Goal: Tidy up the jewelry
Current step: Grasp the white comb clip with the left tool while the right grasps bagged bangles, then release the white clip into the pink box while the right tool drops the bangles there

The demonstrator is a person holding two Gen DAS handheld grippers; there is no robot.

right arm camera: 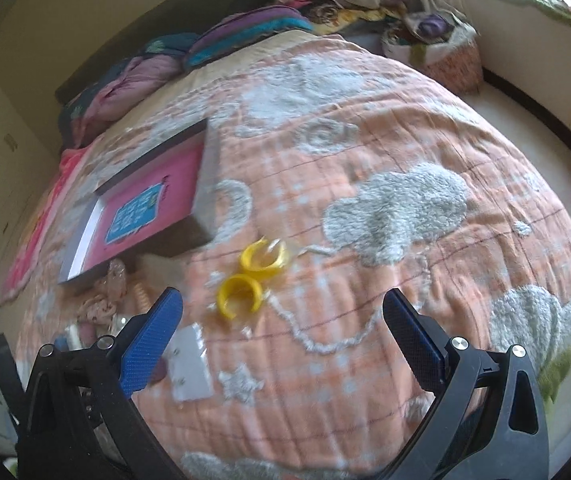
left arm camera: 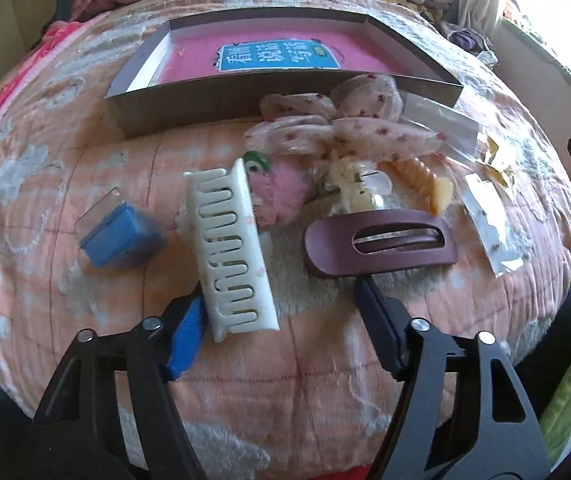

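Sorting barely begun: box (left arm camera: 221, 98) on bed holds no jewelry yet. Left tongs (left arm camera: 281, 320) wide, empty, just short of white comb (left arm camera: 231, 248) and brown clip (left arm camera: 381, 238). Right tongs (right arm camera: 281, 316) wide, empty, near yellow rings (right arm camera: 251, 280). Next, likely: close on one piece, carry to box.

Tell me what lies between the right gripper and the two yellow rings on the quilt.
In the right wrist view only bare quilt lies between the open right gripper and the yellow rings; a clear packet sits off by the left finger.
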